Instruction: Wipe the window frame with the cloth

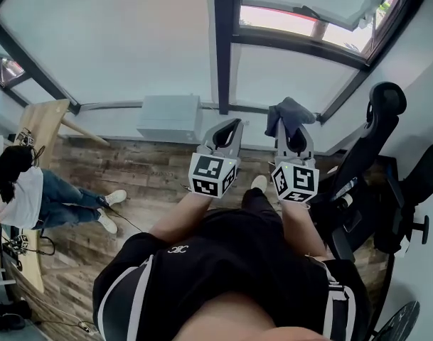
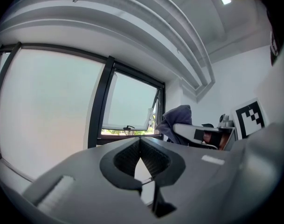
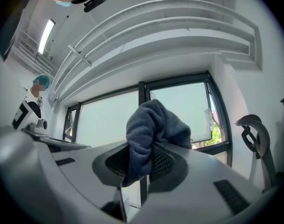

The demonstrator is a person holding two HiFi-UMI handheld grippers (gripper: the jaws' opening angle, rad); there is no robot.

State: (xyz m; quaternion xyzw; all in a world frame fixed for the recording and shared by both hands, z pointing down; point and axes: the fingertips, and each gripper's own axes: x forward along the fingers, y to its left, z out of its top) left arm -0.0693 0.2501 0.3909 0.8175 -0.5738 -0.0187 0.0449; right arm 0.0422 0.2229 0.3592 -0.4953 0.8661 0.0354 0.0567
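Note:
A dark blue-grey cloth (image 3: 151,129) bunches up between the jaws of my right gripper (image 3: 144,155), which is shut on it; the head view shows the cloth (image 1: 291,114) sticking up from that gripper (image 1: 293,142). My left gripper (image 1: 227,133) is held beside it, shut with nothing in it, its pads meeting at the tip (image 2: 140,149). Both point at the dark window frame (image 1: 223,48), whose vertical post (image 3: 142,94) stands straight ahead. A small top-hung window (image 2: 130,107) is tilted open to the right of the post.
A white box unit (image 1: 170,118) stands against the wall under the window. A black office chair (image 1: 376,162) is close on my right. A seated person (image 1: 31,194) is at a wooden table (image 1: 42,123) on the left. Cables lie on the wooden floor (image 1: 141,172).

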